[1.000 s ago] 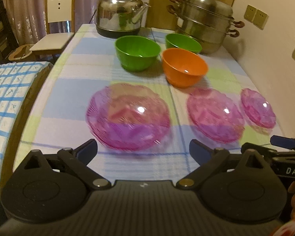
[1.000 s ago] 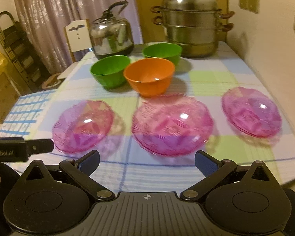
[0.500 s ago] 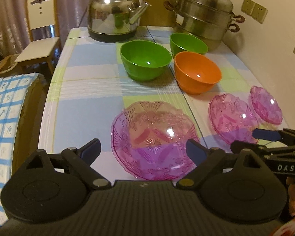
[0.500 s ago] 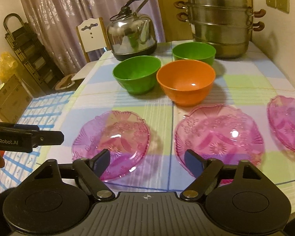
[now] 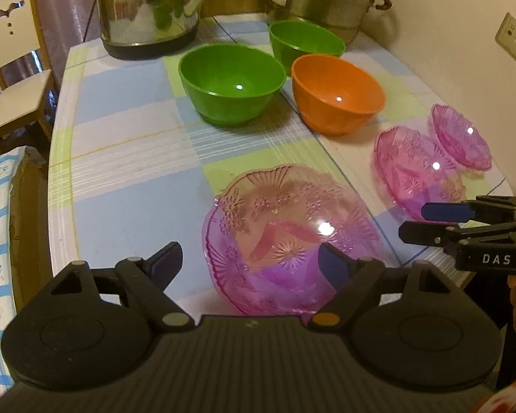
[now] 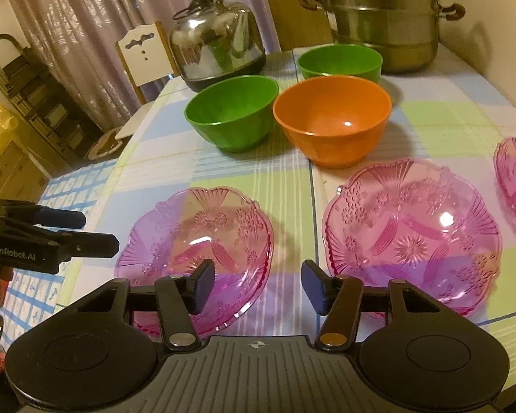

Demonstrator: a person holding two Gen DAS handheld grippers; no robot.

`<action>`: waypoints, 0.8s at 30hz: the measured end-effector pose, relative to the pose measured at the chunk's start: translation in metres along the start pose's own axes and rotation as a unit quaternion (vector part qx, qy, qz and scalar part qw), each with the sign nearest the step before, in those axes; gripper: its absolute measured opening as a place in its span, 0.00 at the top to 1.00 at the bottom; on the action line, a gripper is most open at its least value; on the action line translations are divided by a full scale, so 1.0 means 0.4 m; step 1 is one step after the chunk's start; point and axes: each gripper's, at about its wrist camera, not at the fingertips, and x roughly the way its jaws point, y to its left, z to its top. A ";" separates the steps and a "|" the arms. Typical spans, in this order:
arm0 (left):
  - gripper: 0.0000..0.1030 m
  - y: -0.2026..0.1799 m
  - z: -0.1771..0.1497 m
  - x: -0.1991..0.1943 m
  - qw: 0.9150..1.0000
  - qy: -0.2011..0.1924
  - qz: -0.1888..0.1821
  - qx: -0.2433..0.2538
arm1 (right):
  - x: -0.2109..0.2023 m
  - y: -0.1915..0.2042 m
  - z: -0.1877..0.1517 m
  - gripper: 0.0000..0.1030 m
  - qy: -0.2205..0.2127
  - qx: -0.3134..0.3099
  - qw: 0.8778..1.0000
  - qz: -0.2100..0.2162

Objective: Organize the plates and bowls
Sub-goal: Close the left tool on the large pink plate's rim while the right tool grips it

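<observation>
Here the left claw (image 5: 249, 263) is hanging with its jaws apart and gripping nothing, low over the near edge of the left pink plate (image 5: 292, 237), its right fingertip (image 5: 333, 268) showing in front of the plate's near right rim. The right claw (image 6: 256, 284) is likewise standing apart and empty, its left fingertip (image 6: 203, 282) lying over the near right part of that same plate and its right one over bare cloth, between this plate and the middle pink plate (image 6: 412, 237). A third pink plate (image 5: 461, 137) is sitting just beyond, at the table's (image 5: 127, 144) right side. Farther back an orange bowl (image 6: 332, 120) and two green bowls (image 6: 232, 112) (image 6: 340, 62) are standing close together, with a steel kettle (image 6: 216, 44) and a stacked steamer pot (image 6: 382, 17) behind them.
</observation>
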 end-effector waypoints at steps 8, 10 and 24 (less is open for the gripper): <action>0.30 0.035 0.017 0.069 0.999 0.025 -0.011 0.023 | 0.057 -0.011 -0.008 0.56 0.022 0.034 0.999 -0.006; 0.33 0.041 0.018 0.083 0.999 0.030 -0.012 0.024 | 0.067 -0.014 -0.011 0.59 0.025 0.040 0.999 -0.006; 0.55 0.067 0.021 0.163 0.998 0.054 -0.017 0.020 | 0.125 -0.020 -0.014 0.81 0.054 0.065 0.996 -0.002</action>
